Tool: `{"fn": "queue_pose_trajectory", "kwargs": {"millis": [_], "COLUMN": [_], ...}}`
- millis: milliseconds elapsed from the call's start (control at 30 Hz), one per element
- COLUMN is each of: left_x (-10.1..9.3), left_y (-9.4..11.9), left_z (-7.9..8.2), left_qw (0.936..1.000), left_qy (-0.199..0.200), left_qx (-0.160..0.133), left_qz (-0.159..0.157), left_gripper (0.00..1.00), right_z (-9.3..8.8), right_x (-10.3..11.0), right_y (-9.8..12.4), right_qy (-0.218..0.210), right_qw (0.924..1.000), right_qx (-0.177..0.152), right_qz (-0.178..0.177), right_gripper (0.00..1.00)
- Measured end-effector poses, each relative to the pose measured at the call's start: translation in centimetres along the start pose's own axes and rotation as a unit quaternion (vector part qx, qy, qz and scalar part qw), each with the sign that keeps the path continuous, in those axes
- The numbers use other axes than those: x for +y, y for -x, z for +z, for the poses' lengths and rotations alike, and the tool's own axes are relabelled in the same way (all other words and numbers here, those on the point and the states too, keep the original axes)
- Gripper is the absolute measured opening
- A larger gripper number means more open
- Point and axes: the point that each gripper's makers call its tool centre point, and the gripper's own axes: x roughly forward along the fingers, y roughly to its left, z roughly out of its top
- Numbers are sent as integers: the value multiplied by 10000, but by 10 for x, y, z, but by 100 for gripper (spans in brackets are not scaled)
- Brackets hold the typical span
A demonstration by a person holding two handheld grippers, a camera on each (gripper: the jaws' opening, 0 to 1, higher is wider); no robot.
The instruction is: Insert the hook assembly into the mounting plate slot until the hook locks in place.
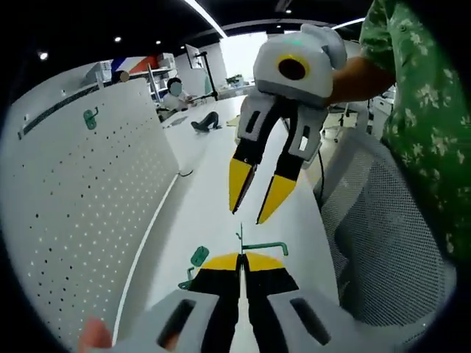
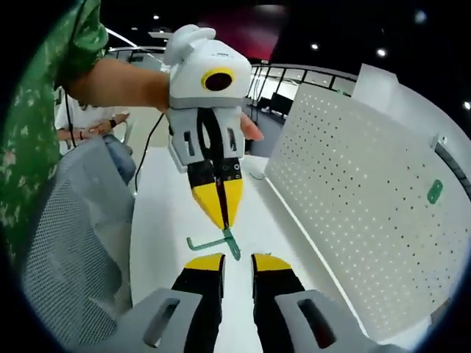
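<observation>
left gripper (image 1: 241, 259) closed on green hook (image 1: 259, 247), right gripper (image 1: 256, 197) parted just beyond

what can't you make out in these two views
- Hook, left gripper view: its gripped part is hidden between the shut left gripper jaws.
- Green piece on the pegboard, right gripper view: too small to tell how it is fixed.
- Pegboard, left gripper view: lower edge cut off.

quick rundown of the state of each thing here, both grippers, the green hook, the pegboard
left gripper: shut on the green hook, held above the table
right gripper: open, holding nothing, pointed down toward the hook
green hook: pinched at its plate end, arm sticking out sideways, not in the pegboard
pegboard: upright along the table edge, one green piece fixed near its top
white table: flat and bare
</observation>
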Motion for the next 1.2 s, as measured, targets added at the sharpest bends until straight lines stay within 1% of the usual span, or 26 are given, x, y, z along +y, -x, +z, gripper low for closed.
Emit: {"fn": "queue_pose_trajectory", "kwargs": {"millis": [300, 367, 567, 633, 733, 800, 900, 1000, 1167, 1200], "left_x": [-8, -8, -13, -13, -13, -12, -11, -9, -5, -3], "left_y": [-1, -1, -1, -1, -1, -2, -2, -2, 3, 5], "left_z": [4, 6, 9, 9, 8, 9, 9, 10, 10, 9], "left_qw": [9999, 9998, 9995, 9995, 9995, 9994, 9994, 9993, 9992, 9992], "left_qy": [-102, -80, -110, -133, -157, -192, -198, -129, -84, -81], "left_qx": [-25, -74, -171, -164, -157, -182, -239, -313, -382, -394], "left_qz": [-134, -146, -250, -251, -245, -207, -174, -147, -79, -36], "left_gripper": [2, 2, 2, 2, 2, 3, 3, 4, 3, 4], "right_z": [-2, -3, -6, -7, -8, -8, -8, -9, -13, -13], "right_x": [5, 5, 12, 14, 16, 17, 15, 15, 11, 11], "right_y": [0, 0, 1, 1, 0, 0, 0, 1, 2, 3], "right_qy": [29, 25, 34, -15, 33, -16, -292, -450, -599, -748], "right_qw": [9999, 9999, 9995, 9993, 9991, 9990, 9985, 9978, 9971, 9959], "right_qx": [-6, 1, 24, 41, 60, 63, 7, -29, -21, -49], "right_qz": [118, 143, 314, 372, 417, 448, 467, 492, 467, 499], "right_gripper": [4, 2, 1, 1, 0, 0, 0, 0, 0, 0]}}
